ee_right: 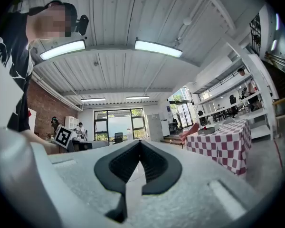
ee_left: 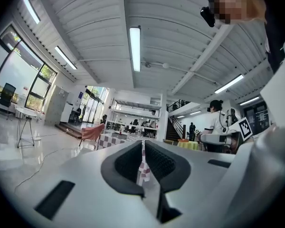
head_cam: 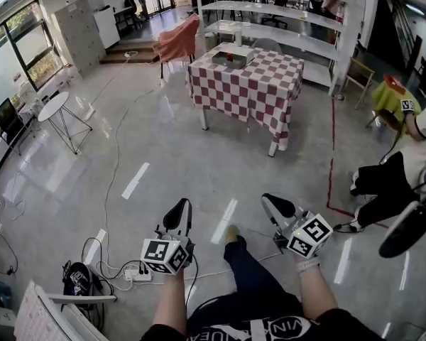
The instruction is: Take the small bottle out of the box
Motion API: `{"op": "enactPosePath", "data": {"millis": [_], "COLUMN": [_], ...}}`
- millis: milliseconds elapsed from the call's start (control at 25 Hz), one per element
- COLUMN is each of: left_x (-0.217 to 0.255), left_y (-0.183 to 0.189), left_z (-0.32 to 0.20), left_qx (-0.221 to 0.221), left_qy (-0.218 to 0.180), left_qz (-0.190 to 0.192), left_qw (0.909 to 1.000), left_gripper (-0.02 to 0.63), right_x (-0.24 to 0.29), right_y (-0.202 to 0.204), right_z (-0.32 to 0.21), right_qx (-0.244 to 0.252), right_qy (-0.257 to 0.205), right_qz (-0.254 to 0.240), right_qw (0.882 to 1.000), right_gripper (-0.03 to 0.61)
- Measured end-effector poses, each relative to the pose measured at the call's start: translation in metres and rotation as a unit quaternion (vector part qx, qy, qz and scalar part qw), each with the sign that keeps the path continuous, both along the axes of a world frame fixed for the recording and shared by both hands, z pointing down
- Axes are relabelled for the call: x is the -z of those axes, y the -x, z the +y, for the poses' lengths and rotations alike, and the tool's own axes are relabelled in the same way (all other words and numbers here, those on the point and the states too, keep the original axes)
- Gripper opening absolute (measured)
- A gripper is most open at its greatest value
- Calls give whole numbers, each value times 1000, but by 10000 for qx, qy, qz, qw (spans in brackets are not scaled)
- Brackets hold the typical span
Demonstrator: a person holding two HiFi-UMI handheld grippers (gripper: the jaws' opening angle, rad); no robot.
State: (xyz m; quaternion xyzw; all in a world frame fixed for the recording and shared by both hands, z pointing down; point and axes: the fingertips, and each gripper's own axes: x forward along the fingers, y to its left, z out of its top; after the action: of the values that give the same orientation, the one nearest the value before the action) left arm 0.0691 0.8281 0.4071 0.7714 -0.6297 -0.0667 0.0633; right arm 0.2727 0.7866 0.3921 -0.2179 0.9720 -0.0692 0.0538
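The box (head_cam: 233,55) sits on the checkered table (head_cam: 255,84) in the upper centre of the head view, well apart from both grippers. It is a low grey tray-like box near the table's far left corner. The small bottle is too small to make out there; only a red speck (head_cam: 229,57) shows inside the box.

In the lower centre of the frame the person holds both grippers out over the shiny floor, with the jaws pointing toward the table. The left gripper (head_cam: 179,215) is at lower centre-left. In its own view, the left gripper (ee_left: 143,144) has its jaws drawn together with only a thin slit between the black pads. Nothing is held, and a strip of the checkered cloth (ee_left: 111,139) shows through from far behind. The right gripper (head_cam: 277,204) is just right of it. In its own view, the right gripper (ee_right: 139,142) has its jaws fully closed and empty, and the checkered table (ee_right: 225,144) stands at the right of that frame.

Behind the table rise white shelves (head_cam: 284,13), and a salmon-coloured chair (head_cam: 177,41) stands to its left. A round white side table (head_cam: 62,107) is at the left edge. A seated person (head_cam: 397,183) is at the right edge, and a power strip (head_cam: 138,274) with cables lies on the floor at lower left.
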Motion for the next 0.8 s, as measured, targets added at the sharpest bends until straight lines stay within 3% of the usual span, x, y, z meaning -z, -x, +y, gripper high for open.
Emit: {"op": "enactPosePath", "data": {"millis": [200, 440, 800], "left_x": [6, 8, 8], "left_y": [22, 56, 108], "left_z": [-53, -132, -248], "left_qx": [119, 277, 582], "left_qy": [-71, 112, 258], "left_qz": [-176, -235, -302], "left_qw": [9997, 9993, 9975], "left_gripper": [24, 25, 25], "right_x": [-1, 3, 1], "right_y": [32, 60, 83], "right_z": [-60, -154, -295], "right_qx": [-3, -442, -996], "right_qy": [-391, -736, -590], "right_qz": [324, 725, 699], "right_qw": [9987, 9937, 9908], "right_gripper": [5, 6, 6]}}
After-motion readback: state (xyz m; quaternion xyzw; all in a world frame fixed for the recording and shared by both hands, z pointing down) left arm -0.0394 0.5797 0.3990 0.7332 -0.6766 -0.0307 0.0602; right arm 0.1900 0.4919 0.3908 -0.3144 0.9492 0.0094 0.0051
